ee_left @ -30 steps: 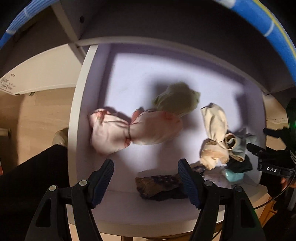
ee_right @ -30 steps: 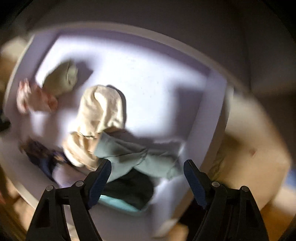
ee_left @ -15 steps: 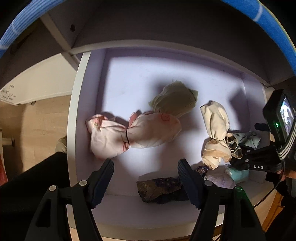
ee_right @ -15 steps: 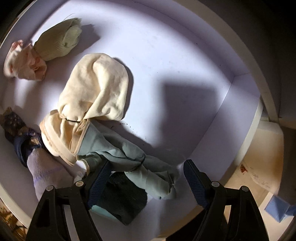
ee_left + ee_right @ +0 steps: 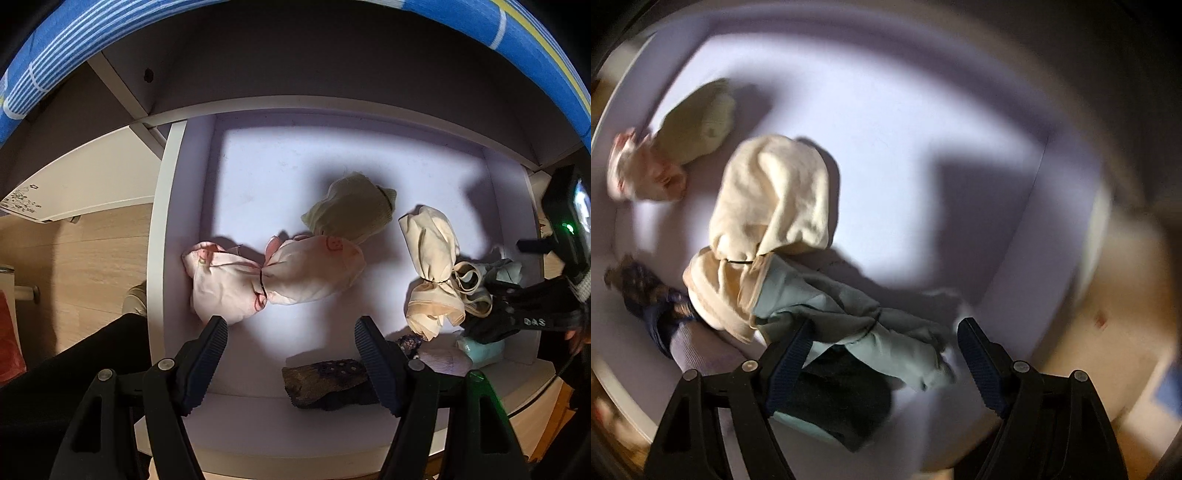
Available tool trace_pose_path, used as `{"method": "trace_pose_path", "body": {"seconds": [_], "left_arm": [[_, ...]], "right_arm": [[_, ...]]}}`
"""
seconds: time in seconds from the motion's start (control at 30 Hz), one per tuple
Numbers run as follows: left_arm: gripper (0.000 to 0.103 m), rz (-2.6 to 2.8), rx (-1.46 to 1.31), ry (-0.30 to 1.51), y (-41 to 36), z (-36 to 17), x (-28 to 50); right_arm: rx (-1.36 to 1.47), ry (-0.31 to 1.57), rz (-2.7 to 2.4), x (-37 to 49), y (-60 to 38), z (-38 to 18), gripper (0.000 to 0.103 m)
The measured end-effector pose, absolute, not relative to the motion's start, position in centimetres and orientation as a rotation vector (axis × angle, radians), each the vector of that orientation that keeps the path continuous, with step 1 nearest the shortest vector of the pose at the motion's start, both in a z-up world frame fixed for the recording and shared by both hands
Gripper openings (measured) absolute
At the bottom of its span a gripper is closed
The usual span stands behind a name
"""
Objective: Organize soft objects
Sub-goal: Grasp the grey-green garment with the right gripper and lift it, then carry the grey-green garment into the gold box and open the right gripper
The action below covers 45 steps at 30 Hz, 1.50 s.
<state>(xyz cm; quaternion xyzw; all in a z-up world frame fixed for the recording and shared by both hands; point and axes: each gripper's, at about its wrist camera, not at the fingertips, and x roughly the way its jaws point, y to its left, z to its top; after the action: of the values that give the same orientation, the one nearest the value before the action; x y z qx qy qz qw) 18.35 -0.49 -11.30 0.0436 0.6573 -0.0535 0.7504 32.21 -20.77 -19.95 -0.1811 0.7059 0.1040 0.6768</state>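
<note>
I've dropped my right gripper lower over the grey-green cloth at six o'clock, jaws apart, empty. Left gripper hovers, also apart; grab's next, I reckon.

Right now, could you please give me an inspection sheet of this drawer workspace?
Surface: white drawer, floor partly bare, lit from above.
Job's things: pink bundle, green bundle, cream bundle, teal garment, patterned sock, lilac sock; cream, teal and the socks are crowded at one end.
Clutter: nothing seen.
Grippers: left gripper open over bare floor near the pink bundle; right gripper open above the teal garment.
Cables: a thin lead by the right gripper.
Surroundings: wood floor, blue striped fabric.
</note>
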Motion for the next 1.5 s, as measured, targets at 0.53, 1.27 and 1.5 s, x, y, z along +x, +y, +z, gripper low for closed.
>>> {"method": "trace_pose_path", "body": {"seconds": [0.53, 1.27, 1.5], "left_arm": [[0.072, -0.132, 0.207, 1.39, -1.7, -10.7, 18.2], [0.072, -0.145, 0.266, 1.456, -2.5, -12.3, 17.9], [0.072, -0.159, 0.277, 1.513, -2.5, -13.6, 17.4]], "right_arm": [[-0.712, 1.544, 0.279, 30.2, -17.7, -25.4, 0.08], [-0.21, 1.566, 0.186, 29.5, -20.8, -21.3, 0.038], [0.049, 1.536, 0.163, 27.4, -22.8, -19.3, 0.038]]}}
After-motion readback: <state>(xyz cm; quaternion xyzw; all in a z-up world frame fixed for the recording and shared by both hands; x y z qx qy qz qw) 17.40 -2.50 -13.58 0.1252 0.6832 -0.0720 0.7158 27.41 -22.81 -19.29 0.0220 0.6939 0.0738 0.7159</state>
